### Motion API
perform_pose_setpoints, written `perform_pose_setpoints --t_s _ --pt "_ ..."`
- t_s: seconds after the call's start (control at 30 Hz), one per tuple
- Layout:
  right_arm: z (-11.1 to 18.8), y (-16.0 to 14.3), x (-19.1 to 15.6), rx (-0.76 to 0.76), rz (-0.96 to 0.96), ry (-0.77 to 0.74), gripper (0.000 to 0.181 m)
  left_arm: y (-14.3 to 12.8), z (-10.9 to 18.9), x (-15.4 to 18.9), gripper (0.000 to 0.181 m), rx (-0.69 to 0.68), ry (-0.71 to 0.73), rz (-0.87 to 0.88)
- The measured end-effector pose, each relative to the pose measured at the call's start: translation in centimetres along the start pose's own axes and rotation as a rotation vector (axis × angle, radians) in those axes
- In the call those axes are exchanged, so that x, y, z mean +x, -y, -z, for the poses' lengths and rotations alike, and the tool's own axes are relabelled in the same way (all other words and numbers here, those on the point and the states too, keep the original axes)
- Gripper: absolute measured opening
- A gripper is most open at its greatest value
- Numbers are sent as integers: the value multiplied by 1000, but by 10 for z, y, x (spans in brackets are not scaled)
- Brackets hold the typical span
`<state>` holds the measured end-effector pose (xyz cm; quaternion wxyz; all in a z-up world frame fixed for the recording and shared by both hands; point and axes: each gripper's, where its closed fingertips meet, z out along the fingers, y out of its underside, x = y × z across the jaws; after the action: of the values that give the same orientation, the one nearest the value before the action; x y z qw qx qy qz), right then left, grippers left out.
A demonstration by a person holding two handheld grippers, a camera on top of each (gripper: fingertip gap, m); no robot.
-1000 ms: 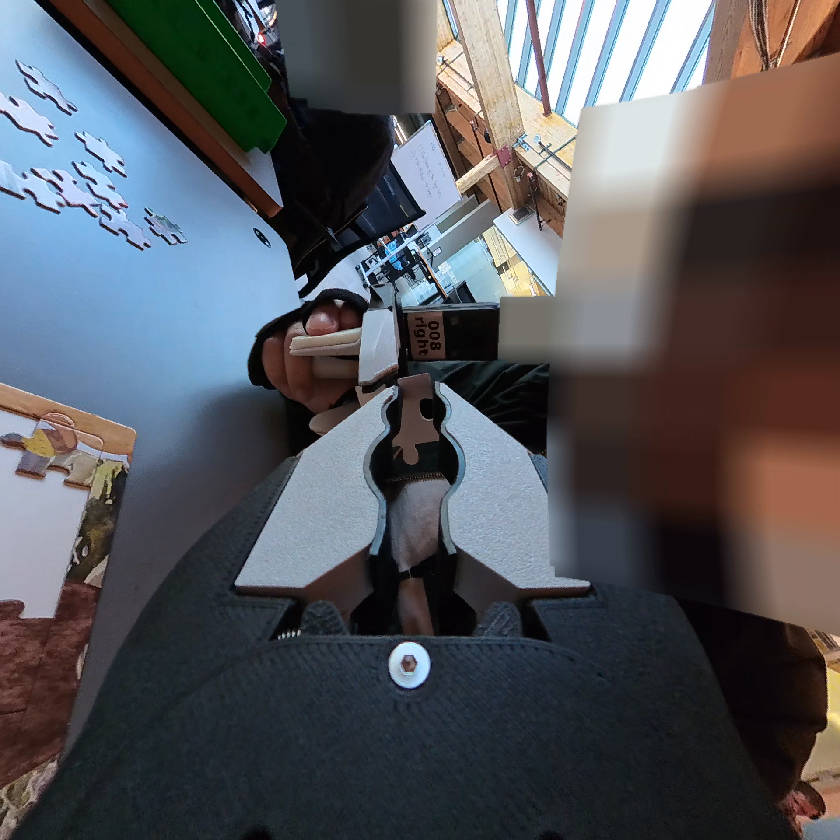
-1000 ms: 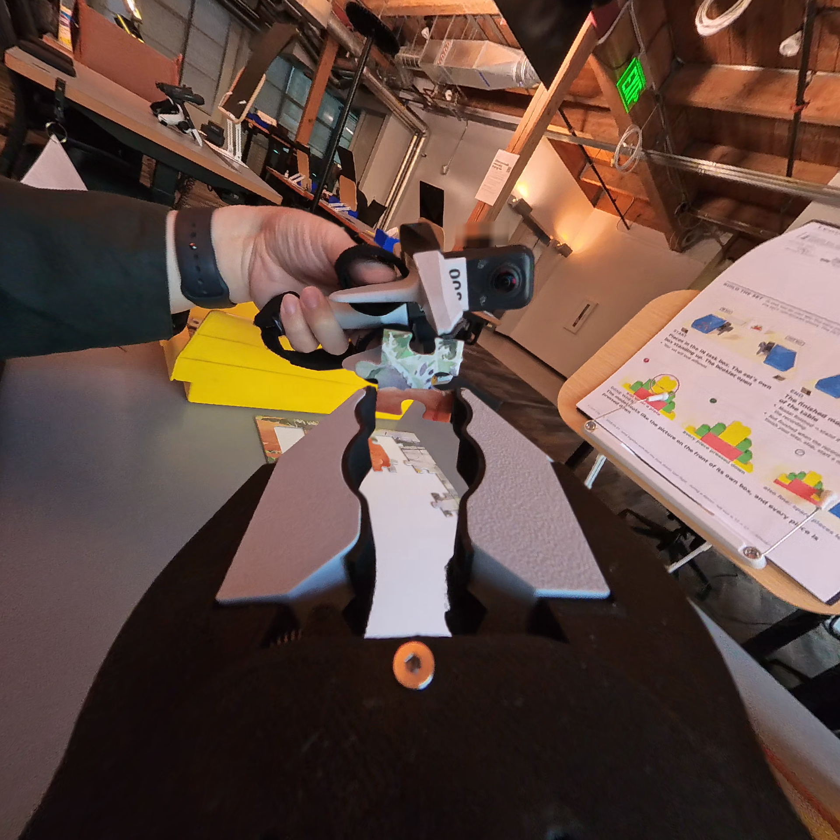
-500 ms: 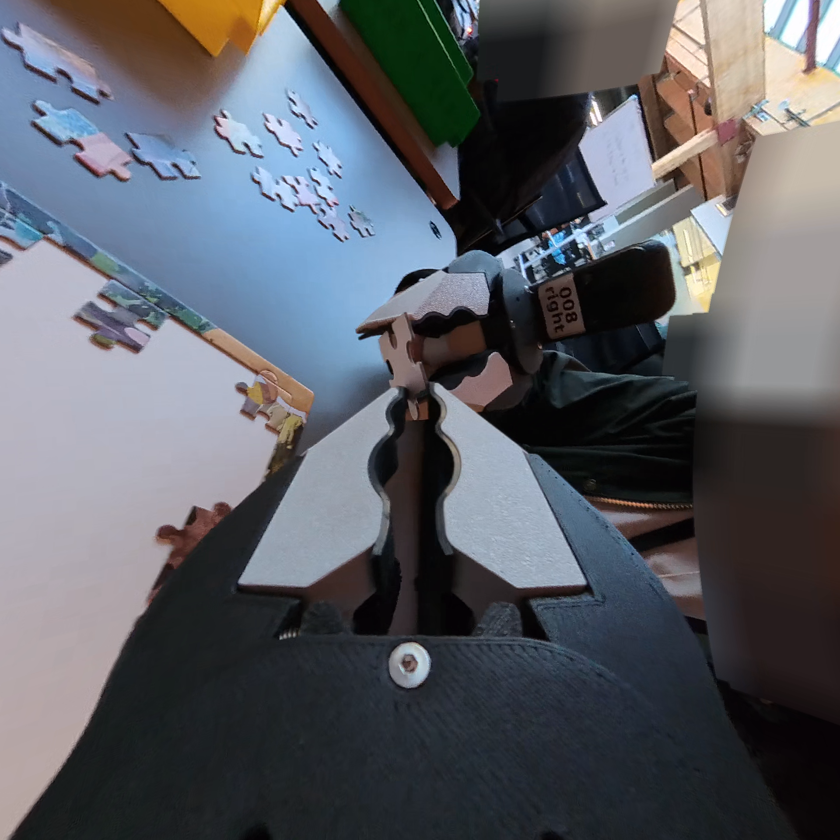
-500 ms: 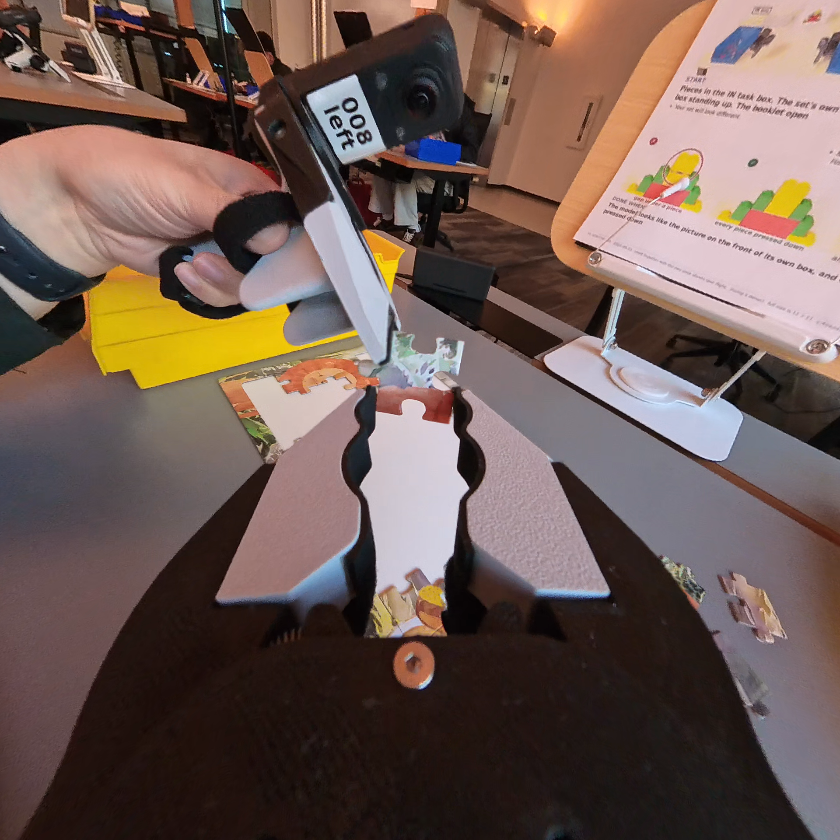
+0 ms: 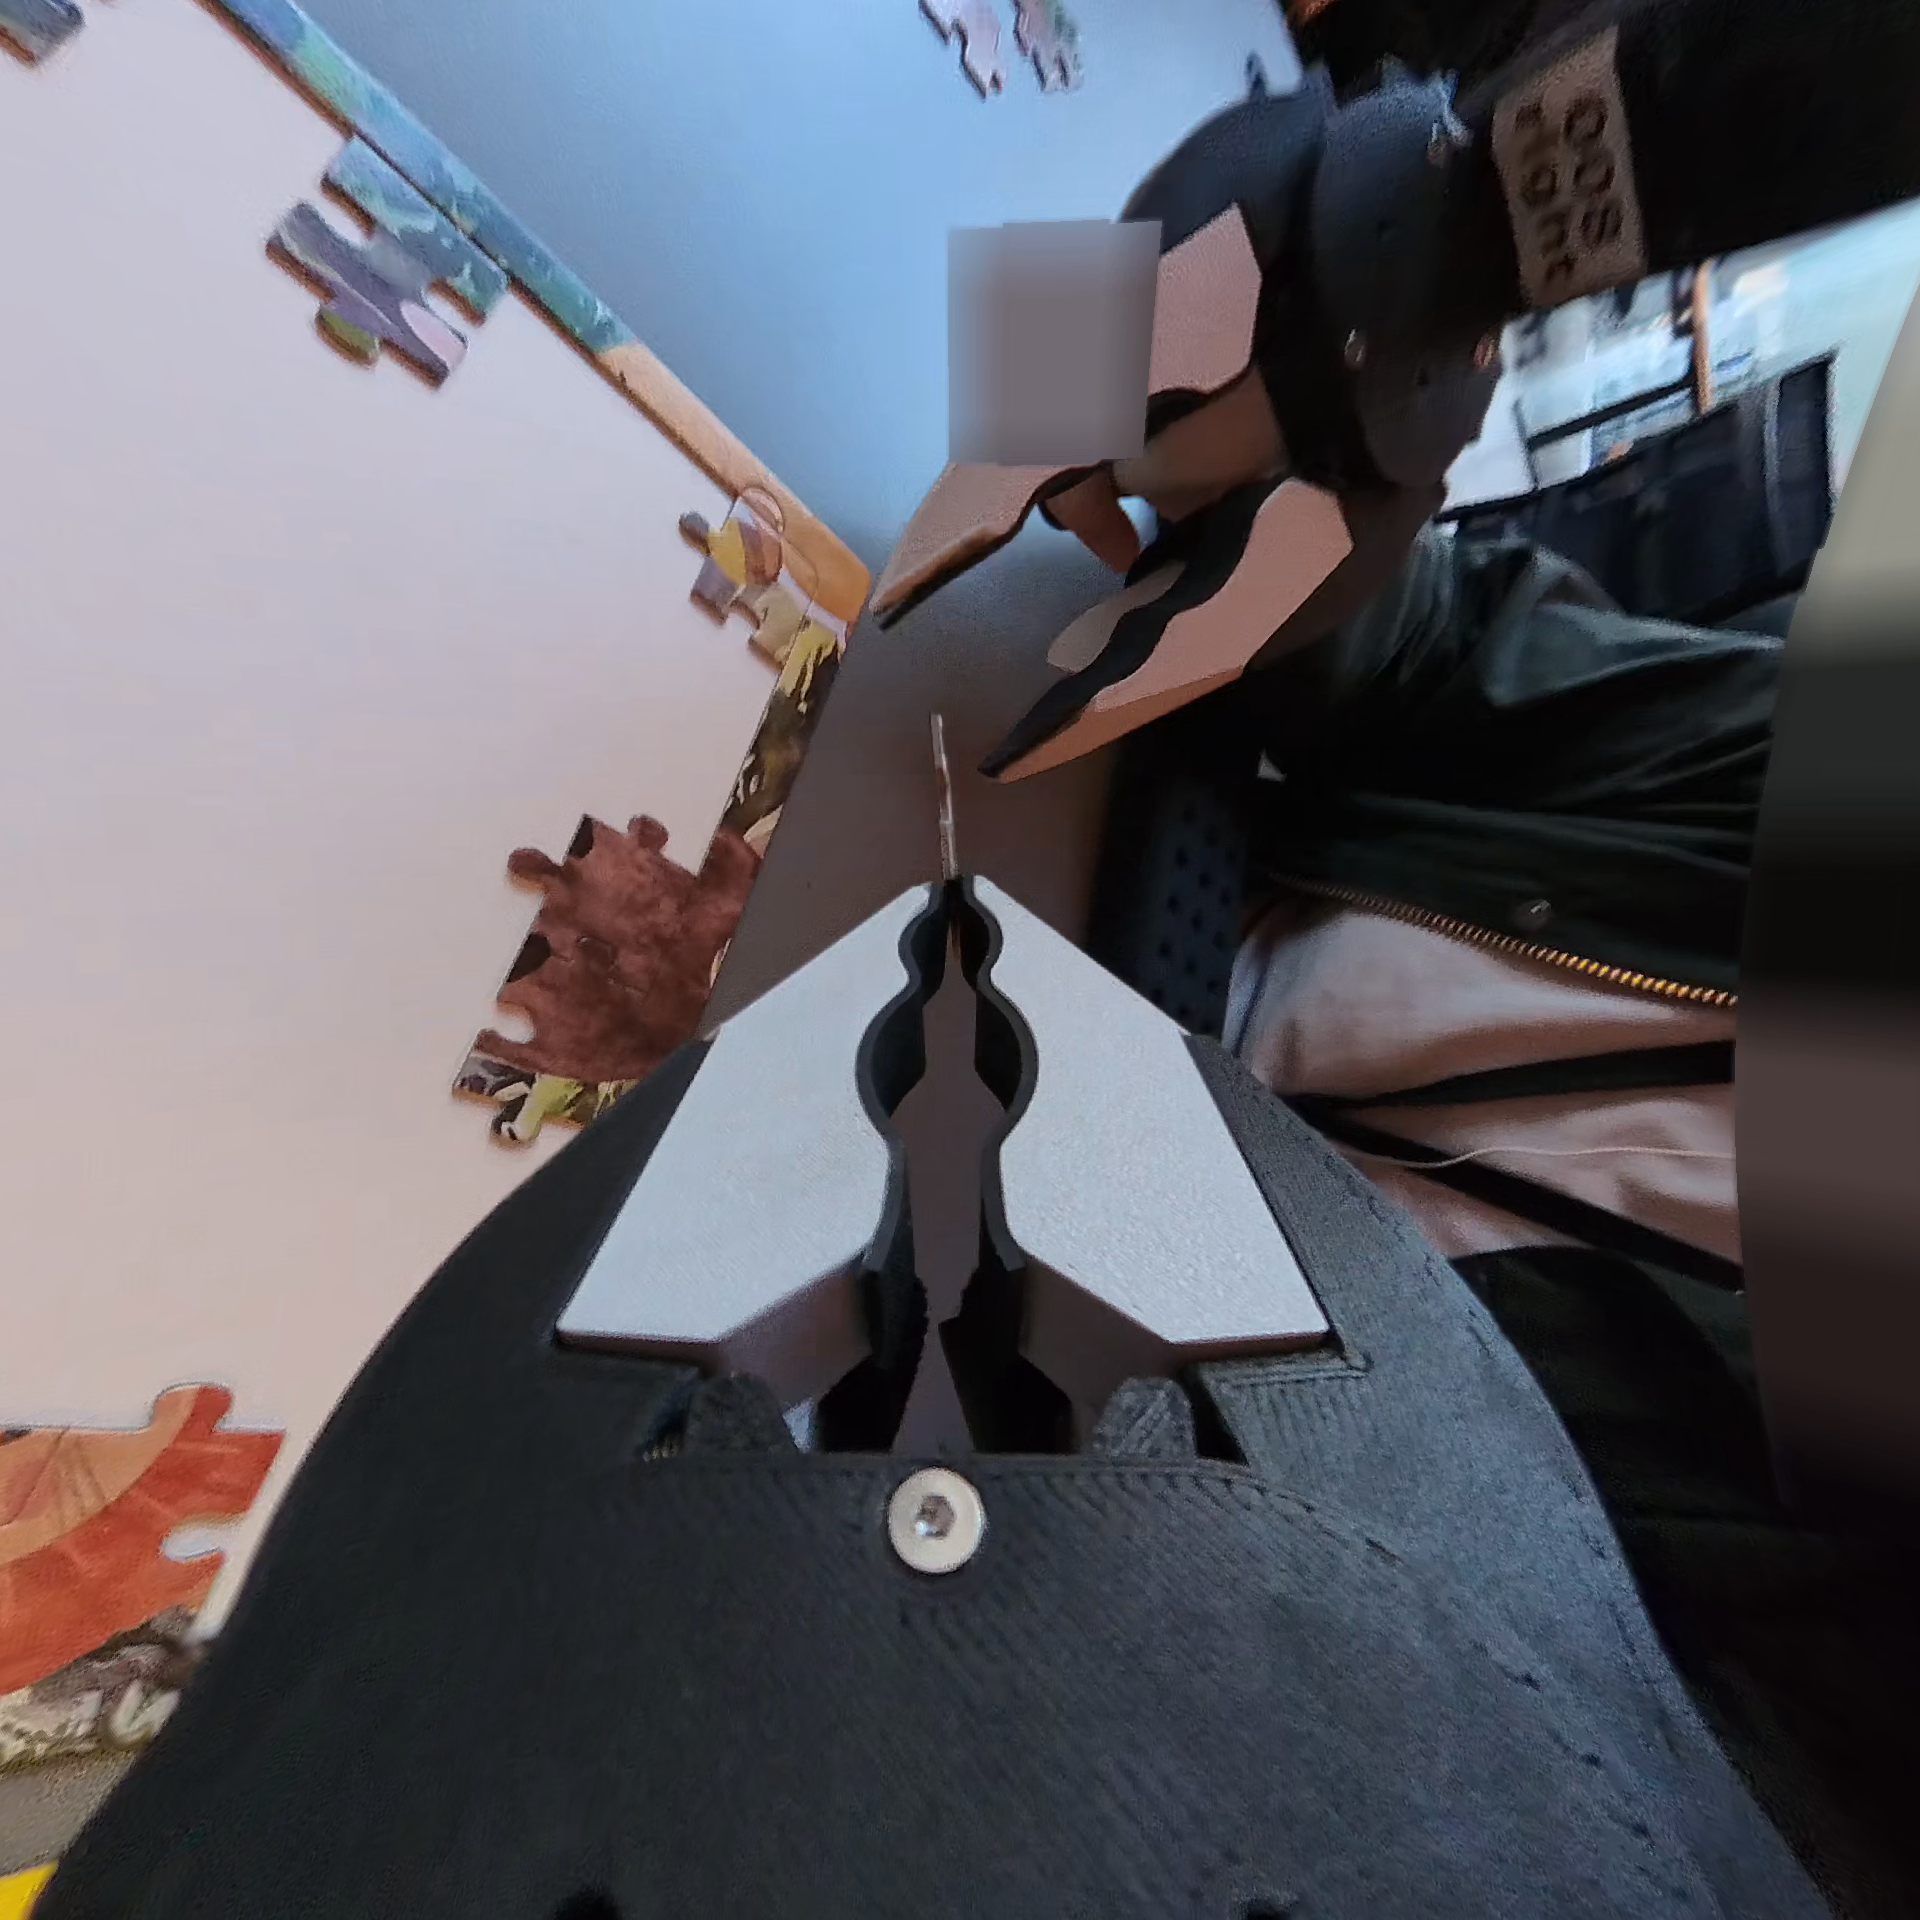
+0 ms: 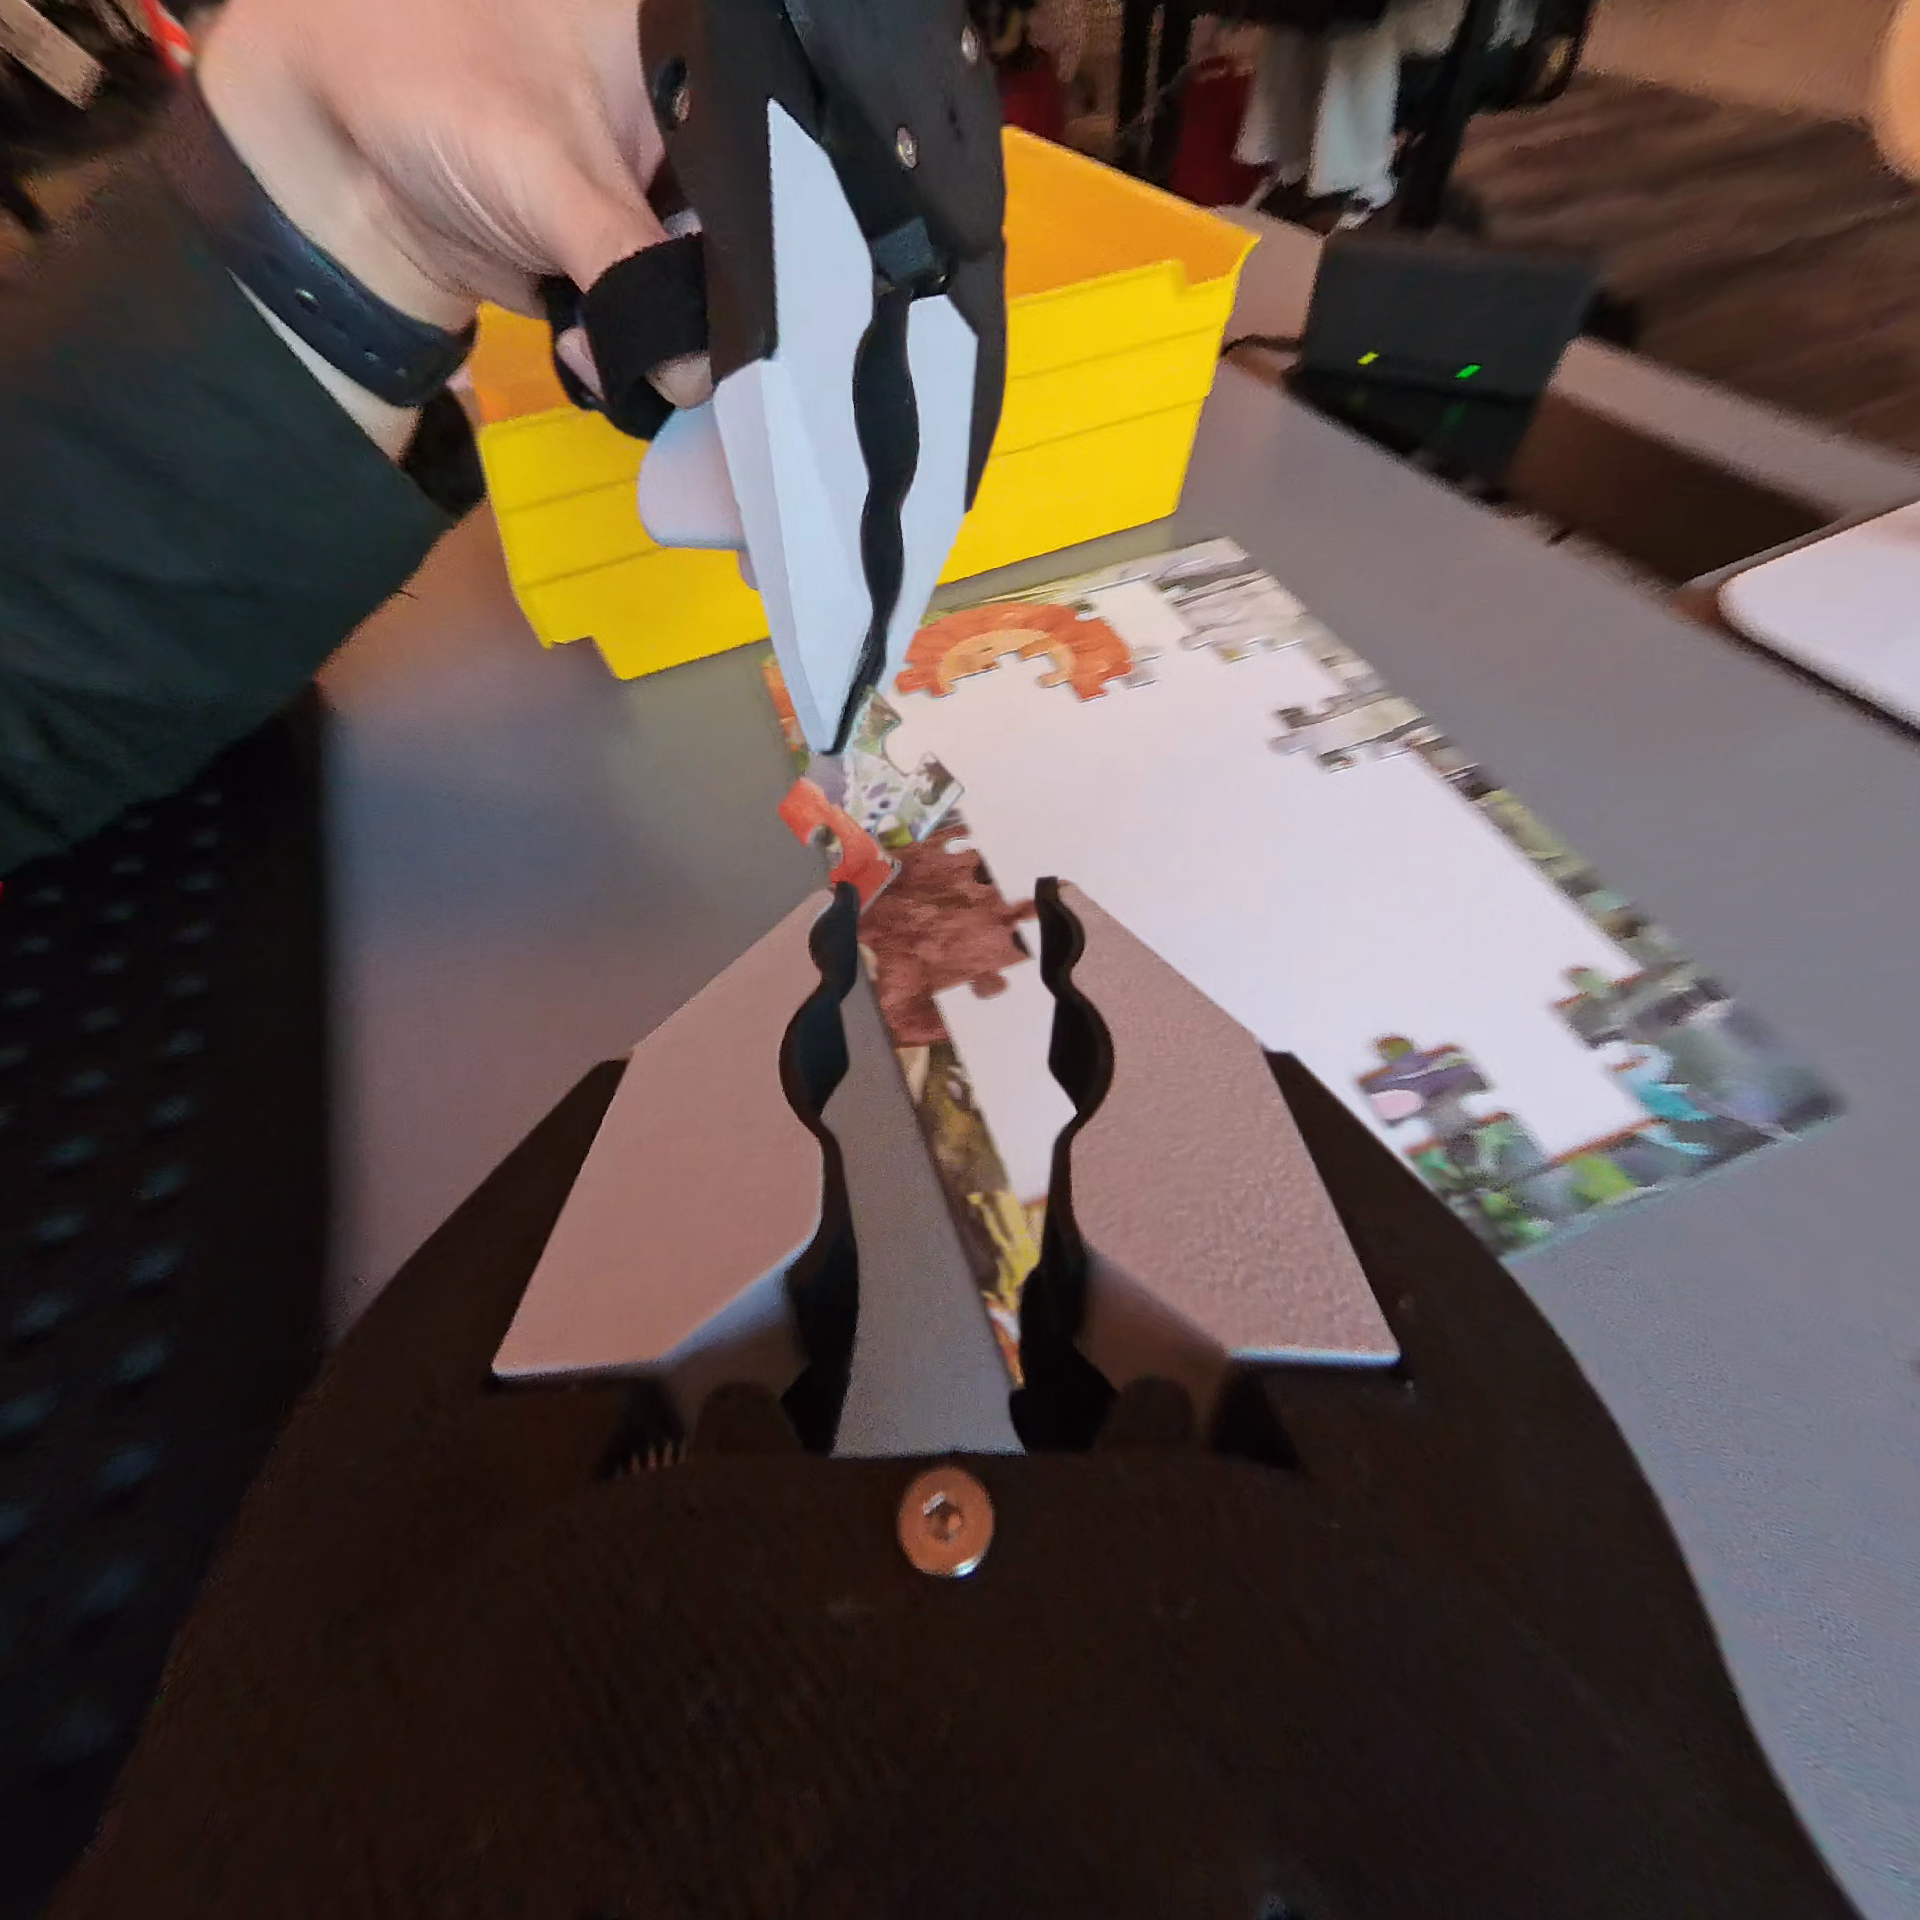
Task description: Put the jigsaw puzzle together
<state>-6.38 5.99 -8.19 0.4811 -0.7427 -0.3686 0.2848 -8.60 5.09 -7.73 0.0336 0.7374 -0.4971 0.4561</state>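
1. The left gripper [image 5: 948, 883] is pinching a single piece [image 5: 941, 790] at its tips; the left wrist view is showing that piece edge-on as a thin sliver, while the right wrist view is showing its orange and green face [image 6: 873, 821] hanging just above the near edge of the board [image 6: 1247, 883].
2. The right gripper [image 6: 945, 904] is sitting with its jaws apart and nothing between them, close beside the held piece.
3. The puzzle is looking early in its progress: parts of the border are laid, an orange cluster [image 6: 1013, 649] is sitting at the far end, a brown patch [image 6: 935, 945] is lying by the near edge, and a few tabs are reaching inward, but the wide pale middle is standing bare.
4. Most pieces are still waiting to go in, judging by that bare area; at least two loose pieces [image 5: 1003, 42] are lying on the table [image 5: 779, 208] beyond the board.
5. Whether the held piece is touching the board or hovering over it is hard to say, as motion blur is smearing both views.
6. The bin [image 6: 1091, 416] behind the left gripper is showing only its yellow wall, so its contents are hidden.
7. The gripper bodies are covering the near part of the board in both views.
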Motion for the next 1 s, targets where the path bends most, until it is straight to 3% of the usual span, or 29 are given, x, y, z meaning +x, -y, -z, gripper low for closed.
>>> perform_pose_setpoints --t_s 0.1,0.17,0.3,0.47,0.53,0.67,0.73,0.83,0.9,1.0 --pt "-7 -5 -13 -8 -89 114 33 -16 -8 1 0 -105 16 -50" --pt "-8 -8 -35 -28 -133 268 14 -31 -14 0 0 -204 47 -118" --pt "-12 -17 -59 -88 -145 396 18 -62 -26 -2 0 -409 120 -291" --pt "-19 -31 -72 -157 -98 426 22 -60 -32 1 0 -420 109 -296" --pt "-22 -35 -75 -178 -101 438 3 -63 -33 3 0 -436 88 -293" --pt "-19 -33 -73 -184 -160 451 1 -61 -32 6 2 -424 68 -282" --pt "-14 -28 -61 -167 -233 428 1 -49 -27 5 4 -347 64 -246" --pt "8 -29 -17 -175 -339 278 0 -31 -11 -1 22 -218 78 -168" --pt "37 -36 36 -167 -440 66 0 -25 2 -8 26 -155 124 -152" --pt "94 -74 109 -167 -636 -264 0 -18 22 -13 23 -85 185 -139"
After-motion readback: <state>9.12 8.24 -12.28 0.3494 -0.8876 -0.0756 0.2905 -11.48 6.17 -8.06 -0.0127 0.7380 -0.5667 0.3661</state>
